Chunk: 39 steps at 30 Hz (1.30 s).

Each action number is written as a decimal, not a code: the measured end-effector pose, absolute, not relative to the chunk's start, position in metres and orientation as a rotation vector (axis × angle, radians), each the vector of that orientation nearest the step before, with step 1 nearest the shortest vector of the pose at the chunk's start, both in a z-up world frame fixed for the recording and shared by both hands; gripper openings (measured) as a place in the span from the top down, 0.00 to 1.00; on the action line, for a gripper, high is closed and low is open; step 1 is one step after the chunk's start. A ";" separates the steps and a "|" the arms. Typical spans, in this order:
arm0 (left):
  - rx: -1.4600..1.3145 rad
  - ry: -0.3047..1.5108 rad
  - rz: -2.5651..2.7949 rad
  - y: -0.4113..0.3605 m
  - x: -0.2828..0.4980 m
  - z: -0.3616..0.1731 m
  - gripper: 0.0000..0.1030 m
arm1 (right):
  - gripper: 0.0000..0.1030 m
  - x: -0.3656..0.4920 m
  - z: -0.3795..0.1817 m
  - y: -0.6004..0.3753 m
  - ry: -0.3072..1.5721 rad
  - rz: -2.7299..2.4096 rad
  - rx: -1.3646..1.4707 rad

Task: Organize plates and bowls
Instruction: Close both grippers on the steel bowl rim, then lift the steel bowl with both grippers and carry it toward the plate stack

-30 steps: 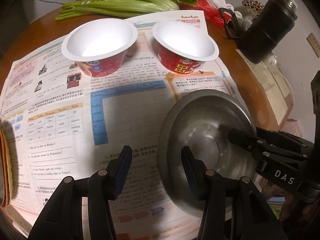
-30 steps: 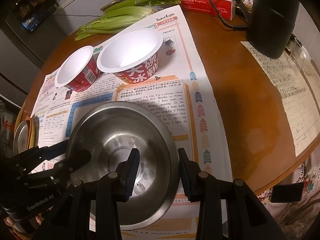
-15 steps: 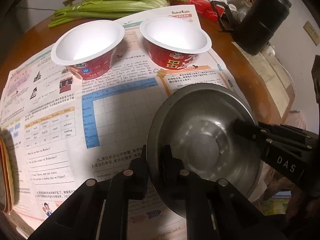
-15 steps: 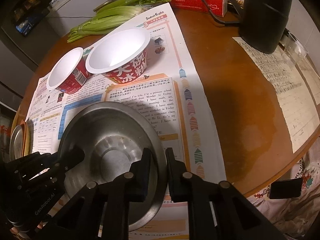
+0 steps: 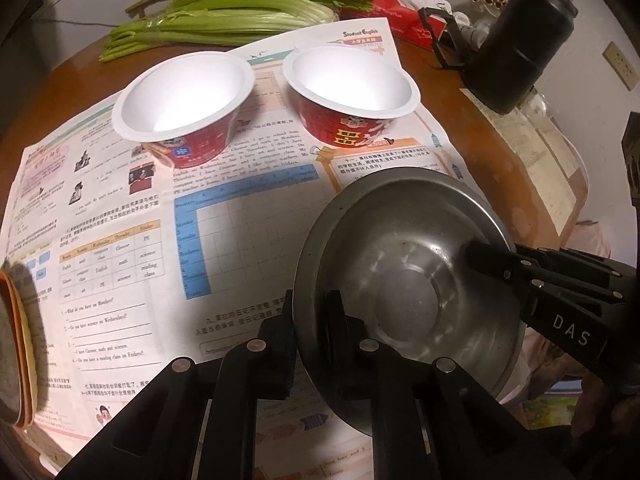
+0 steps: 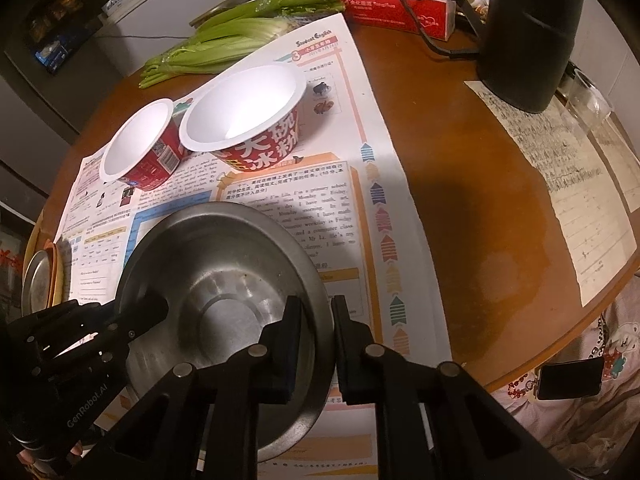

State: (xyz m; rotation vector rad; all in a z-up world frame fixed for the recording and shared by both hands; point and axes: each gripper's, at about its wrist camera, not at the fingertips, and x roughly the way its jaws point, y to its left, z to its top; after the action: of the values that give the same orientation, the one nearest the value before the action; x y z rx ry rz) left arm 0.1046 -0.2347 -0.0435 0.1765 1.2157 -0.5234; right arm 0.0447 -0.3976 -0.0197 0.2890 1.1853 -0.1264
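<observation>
A steel bowl (image 5: 404,264) is held by both grippers just above the newspaper; it also shows in the right wrist view (image 6: 224,264). My left gripper (image 5: 310,314) is shut on its left rim. My right gripper (image 6: 316,320) is shut on its right rim, and shows in the left wrist view (image 5: 480,258). Two empty red paper bowls stand upright behind: one on the left (image 5: 184,100) and one on the right (image 5: 352,84). A stack of plates (image 5: 16,344) lies at the table's left edge, also in the right wrist view (image 6: 40,280).
A newspaper (image 5: 132,220) covers the round wooden table (image 6: 460,184). Celery (image 5: 240,20), a red tissue box (image 6: 396,12) and a black flask (image 5: 520,40) stand at the back. Papers (image 6: 576,196) lie at the right edge.
Both grippers closed from open onto the steel bowl's rim, left on the left side and right on the right side. The bowl has risen slightly and tilted.
</observation>
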 end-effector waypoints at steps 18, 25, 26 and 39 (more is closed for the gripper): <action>0.098 1.209 -0.395 -0.159 0.113 -0.035 0.86 | 0.85 0.068 -0.011 -0.324 1.206 -0.047 0.169; 0.060 1.221 -0.365 -0.136 0.120 -0.039 0.86 | 0.85 0.076 -0.015 -0.294 1.232 -0.007 0.137; 0.060 1.220 -0.367 -0.136 0.120 -0.039 0.86 | 0.85 0.076 -0.015 -0.293 1.229 -0.008 0.140; 0.033 1.283 -0.366 -0.142 0.125 -0.055 0.80 | 0.85 0.078 -0.020 -0.299 1.249 -0.038 0.147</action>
State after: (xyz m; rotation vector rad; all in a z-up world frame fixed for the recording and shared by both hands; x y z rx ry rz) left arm 0.1248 -0.1424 -0.0550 0.0328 1.2830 -0.3665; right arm 0.0779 -0.2986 -0.0205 0.1466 1.2490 -0.0385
